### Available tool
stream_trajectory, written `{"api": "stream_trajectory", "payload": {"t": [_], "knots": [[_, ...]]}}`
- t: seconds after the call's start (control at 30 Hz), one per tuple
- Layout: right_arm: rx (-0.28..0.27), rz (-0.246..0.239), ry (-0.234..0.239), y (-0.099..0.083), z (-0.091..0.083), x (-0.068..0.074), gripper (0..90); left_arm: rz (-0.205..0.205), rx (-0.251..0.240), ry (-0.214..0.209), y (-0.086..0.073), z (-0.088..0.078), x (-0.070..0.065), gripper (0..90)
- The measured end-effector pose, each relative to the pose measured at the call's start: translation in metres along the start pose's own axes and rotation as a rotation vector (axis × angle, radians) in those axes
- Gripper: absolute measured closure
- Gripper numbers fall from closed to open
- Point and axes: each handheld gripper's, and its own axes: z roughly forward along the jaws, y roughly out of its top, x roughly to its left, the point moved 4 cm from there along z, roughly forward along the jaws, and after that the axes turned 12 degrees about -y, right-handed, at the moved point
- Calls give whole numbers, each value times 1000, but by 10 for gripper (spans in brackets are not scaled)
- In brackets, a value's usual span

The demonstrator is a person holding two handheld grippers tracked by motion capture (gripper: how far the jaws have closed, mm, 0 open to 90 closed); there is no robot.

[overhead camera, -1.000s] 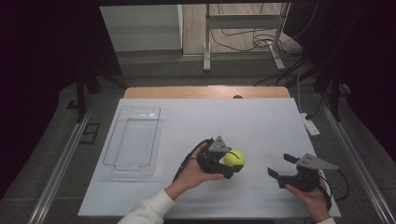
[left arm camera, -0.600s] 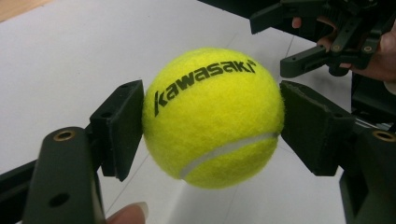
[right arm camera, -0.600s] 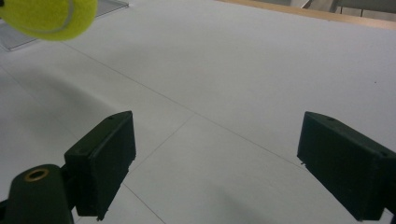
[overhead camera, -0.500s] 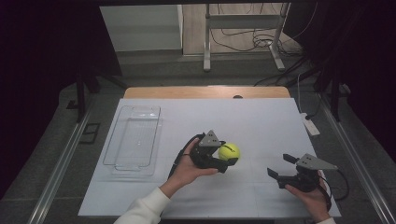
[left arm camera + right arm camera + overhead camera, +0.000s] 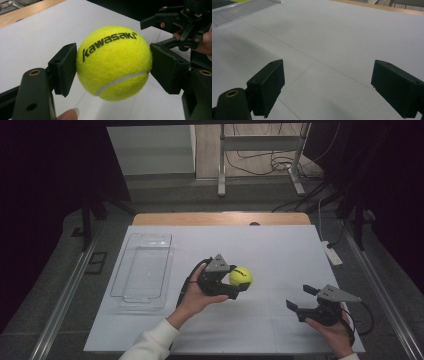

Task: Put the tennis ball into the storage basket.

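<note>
One tennis ball (image 5: 113, 62) clamped in my left gripper (image 5: 235, 287), carry step; right gripper (image 5: 298, 298) spread empty; next, I judge, clear tray (image 5: 142, 270).

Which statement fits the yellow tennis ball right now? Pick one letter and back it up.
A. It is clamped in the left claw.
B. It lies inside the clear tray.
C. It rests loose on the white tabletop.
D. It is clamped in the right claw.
A: in the left gripper view both pads press against the sides of the tennis ball, and the high view shows the left claw holding it, while the right claw stands open with nothing between its pads.
</note>
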Motion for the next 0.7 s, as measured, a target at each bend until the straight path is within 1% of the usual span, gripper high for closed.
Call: {"api": "stream_trajectory", "payload": {"t": [0.23, 0.7], "knots": [[2, 3, 1, 0, 0, 0, 120, -8, -27, 17, 3, -9, 4, 271], [-1, 2, 0, 0, 0, 0, 121, -19, -65, 55, 7, -24, 12, 271]]}}
